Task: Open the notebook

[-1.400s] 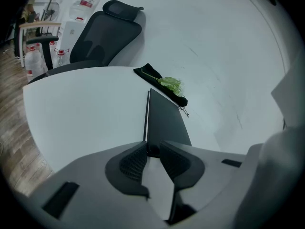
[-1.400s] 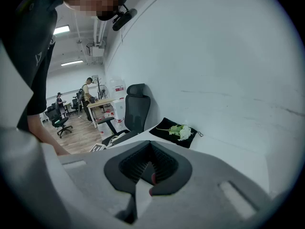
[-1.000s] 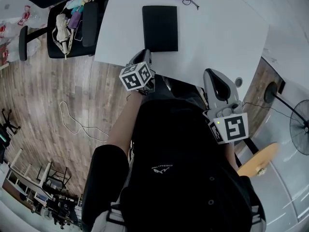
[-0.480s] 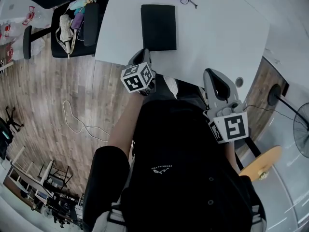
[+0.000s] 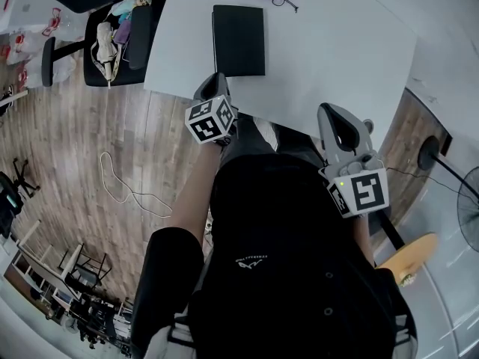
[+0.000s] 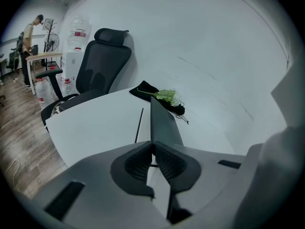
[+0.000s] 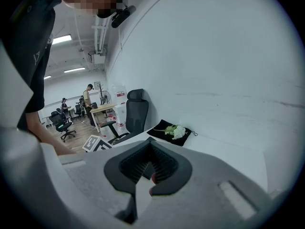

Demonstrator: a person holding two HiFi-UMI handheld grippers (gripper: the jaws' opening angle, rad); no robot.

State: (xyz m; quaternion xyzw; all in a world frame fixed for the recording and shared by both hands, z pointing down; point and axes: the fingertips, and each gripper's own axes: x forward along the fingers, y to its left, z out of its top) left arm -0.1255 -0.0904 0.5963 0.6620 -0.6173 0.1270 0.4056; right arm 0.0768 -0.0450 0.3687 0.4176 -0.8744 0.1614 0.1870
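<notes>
My left gripper (image 5: 212, 84) hangs at the white table's (image 5: 337, 58) near edge, jaws pressed together, empty. The flat black closed notebook (image 5: 238, 40) lies just ahead with bare tabletop to its right. My right gripper (image 5: 334, 118) is at the same edge, closed, empty. Only the head view shows the white cord (image 5: 120, 185) on the floor.

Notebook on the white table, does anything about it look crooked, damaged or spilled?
Nothing stands out. The notebook lies closed and flat on the table, its cover looks intact, and nothing is spilled near it.
</notes>
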